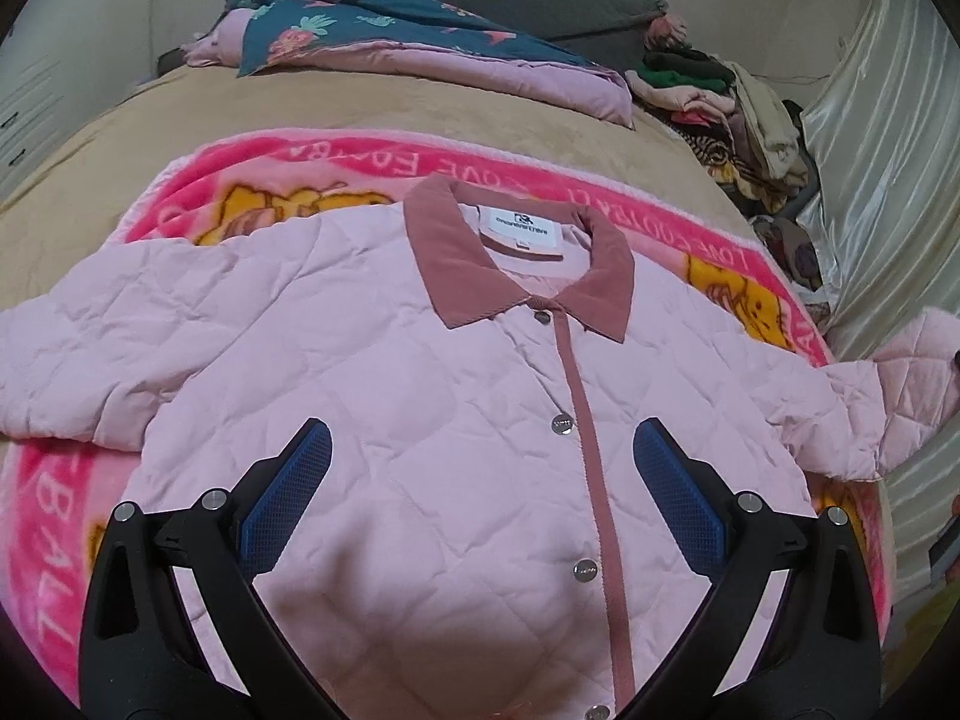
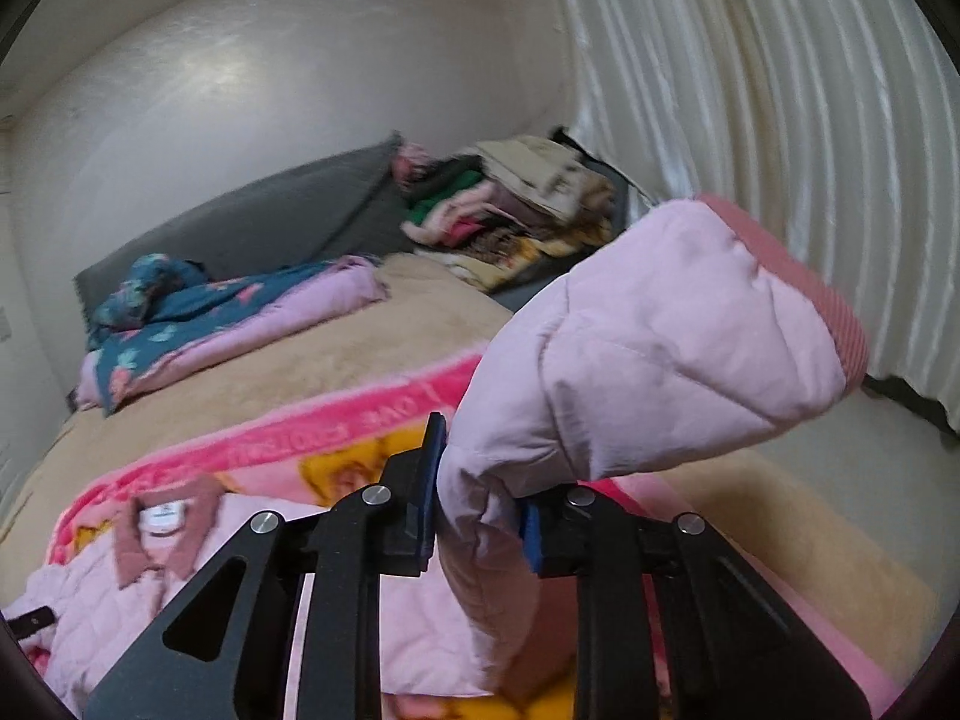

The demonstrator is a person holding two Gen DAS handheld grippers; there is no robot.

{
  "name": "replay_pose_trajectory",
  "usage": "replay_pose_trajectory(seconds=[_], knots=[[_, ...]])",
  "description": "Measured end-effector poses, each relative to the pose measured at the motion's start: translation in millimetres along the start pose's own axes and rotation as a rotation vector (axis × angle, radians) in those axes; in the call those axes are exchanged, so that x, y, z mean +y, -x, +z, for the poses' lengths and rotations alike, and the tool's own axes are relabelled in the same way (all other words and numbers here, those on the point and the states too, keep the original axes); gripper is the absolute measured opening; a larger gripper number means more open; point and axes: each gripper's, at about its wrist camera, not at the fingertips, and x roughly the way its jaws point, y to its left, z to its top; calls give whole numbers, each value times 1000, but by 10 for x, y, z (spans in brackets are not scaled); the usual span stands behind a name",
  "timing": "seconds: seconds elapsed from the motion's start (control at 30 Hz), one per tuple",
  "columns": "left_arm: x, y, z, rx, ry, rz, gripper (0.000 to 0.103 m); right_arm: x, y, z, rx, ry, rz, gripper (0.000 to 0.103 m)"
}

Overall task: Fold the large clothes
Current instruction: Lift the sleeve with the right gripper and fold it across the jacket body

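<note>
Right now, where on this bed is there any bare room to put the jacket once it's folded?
The tan bedspread lies bare between the pink cartoon blanket and the folded floral quilt by the headboard. The far corner by the curtain is crowded with a clothes pile. The pink jacket covers most of the blanket.

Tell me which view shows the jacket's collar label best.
The left wrist view: the white label sits sharp and near centre inside the collar of the jacket. The right wrist view shows it small and blurred at lower left.
</note>
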Motion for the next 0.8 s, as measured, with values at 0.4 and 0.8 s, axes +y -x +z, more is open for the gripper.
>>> replay_pose_trajectory(seconds=[0.4, 0.8], knots=[[188, 245, 71, -24, 49, -74, 95, 920, 294, 283, -59, 118, 156, 20], [557, 427, 147, -45, 150, -132, 95, 1761, 326, 151, -49, 222, 250, 20]])
